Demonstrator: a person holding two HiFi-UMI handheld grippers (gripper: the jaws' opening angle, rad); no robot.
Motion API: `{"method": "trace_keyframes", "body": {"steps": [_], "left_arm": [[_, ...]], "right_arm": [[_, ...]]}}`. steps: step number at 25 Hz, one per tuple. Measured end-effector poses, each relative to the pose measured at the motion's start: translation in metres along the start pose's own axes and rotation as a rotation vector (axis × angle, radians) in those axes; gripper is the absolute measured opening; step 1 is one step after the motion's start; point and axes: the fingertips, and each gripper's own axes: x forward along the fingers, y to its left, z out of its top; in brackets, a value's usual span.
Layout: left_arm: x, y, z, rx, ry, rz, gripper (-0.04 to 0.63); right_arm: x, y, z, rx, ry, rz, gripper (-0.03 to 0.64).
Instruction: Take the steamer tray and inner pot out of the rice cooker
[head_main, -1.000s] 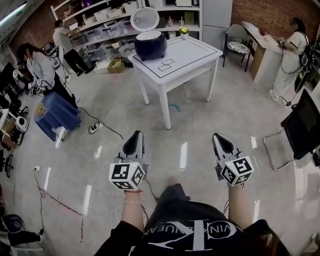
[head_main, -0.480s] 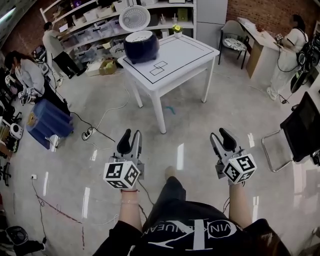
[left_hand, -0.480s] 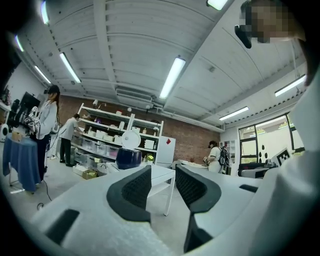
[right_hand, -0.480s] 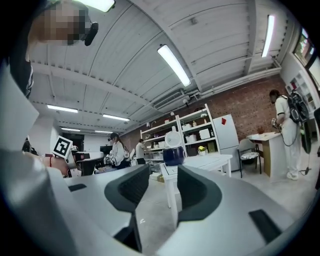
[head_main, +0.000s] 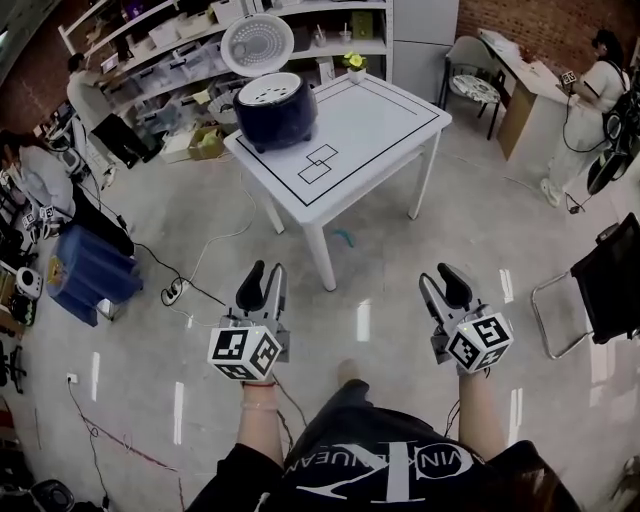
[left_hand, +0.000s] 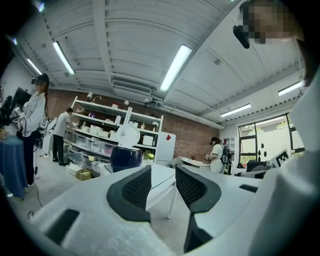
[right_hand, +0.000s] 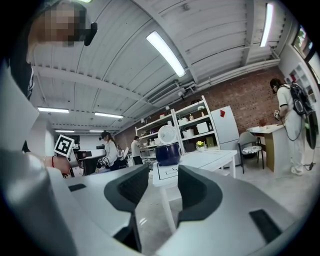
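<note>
A dark blue rice cooker (head_main: 275, 110) stands on the far left corner of a white table (head_main: 385, 120), its round lid (head_main: 257, 42) tipped up. A white perforated steamer tray (head_main: 272, 90) shows in its mouth; the inner pot is hidden. Both grippers hang over the floor, well short of the table. My left gripper (head_main: 262, 272) is open and empty. The right gripper (head_main: 443, 275) has its jaws opening, with nothing between them. The cooker (left_hand: 126, 157) shows far off beyond the left gripper (left_hand: 162, 172), and the cooker (right_hand: 167, 153) likewise beyond the right gripper (right_hand: 163, 172).
A blue bin (head_main: 90, 272) and a cable with a power strip (head_main: 178, 290) lie on the floor at left. People work at the shelves (head_main: 95, 95). A black chair (head_main: 600, 290) and another person (head_main: 600, 70) are at right.
Both grippers went from shut to open. The table and rice cooker have drawn nearer in the head view as the person walks toward them.
</note>
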Motion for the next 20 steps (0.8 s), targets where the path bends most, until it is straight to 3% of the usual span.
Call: {"method": "trace_keyframes", "body": {"steps": [11, 20], "left_arm": [[0.111, 0.074, 0.005, -0.006, 0.016, -0.034, 0.123], [0.157, 0.103, -0.001, -0.016, 0.027, -0.046, 0.123]], "right_arm": [[0.121, -0.034, 0.006, 0.01, 0.009, -0.02, 0.166], [0.172, -0.051, 0.006, 0.024, 0.014, -0.021, 0.166]]}}
